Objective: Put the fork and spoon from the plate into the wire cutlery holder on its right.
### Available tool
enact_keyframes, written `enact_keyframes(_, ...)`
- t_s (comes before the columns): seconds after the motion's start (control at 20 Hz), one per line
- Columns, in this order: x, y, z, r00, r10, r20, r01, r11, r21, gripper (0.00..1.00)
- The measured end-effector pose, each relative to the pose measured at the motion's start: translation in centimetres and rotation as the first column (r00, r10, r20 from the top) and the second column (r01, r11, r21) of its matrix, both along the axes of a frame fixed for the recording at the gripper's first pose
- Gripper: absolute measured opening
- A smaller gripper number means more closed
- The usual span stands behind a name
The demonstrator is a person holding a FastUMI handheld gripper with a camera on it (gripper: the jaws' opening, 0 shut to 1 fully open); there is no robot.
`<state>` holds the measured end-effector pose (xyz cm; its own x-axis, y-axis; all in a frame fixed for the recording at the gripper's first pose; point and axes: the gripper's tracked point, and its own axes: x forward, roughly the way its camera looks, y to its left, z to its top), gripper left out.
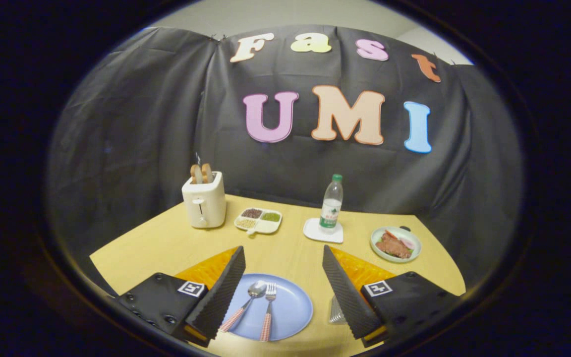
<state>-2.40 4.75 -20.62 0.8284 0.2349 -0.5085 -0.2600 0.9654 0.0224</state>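
Note:
A blue plate [293, 305] lies on the wooden table between my two fingers. On it rest a spoon [246, 302] and, to its right, a fork [267, 313], both with pink checked handles pointing toward me. The wire cutlery holder [336, 311] stands just right of the plate, mostly hidden behind my right finger. My gripper [283, 258] hangs above the plate, open wide, with nothing between its fingers.
Farther back on the table stand a white toaster [204, 202] with bread, a divided dish of beans [258, 220], a water bottle [331, 204] on a white coaster, and a bowl of food [395, 244] at the right.

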Motion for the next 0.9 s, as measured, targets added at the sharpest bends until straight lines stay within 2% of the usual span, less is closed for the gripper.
enact_keyframes(0.45,-2.9,0.0,-7.7,0.984,0.041,-0.172,-0.052,0.997,-0.060,1.00)
enact_keyframes(0.7,-4.4,-0.3,-11.7,0.960,0.045,-0.276,-0.070,0.994,-0.082,1.00)
enact_keyframes(0.9,-6.0,-0.2,-14.6,0.934,0.071,-0.351,-0.118,0.986,-0.116,1.00)
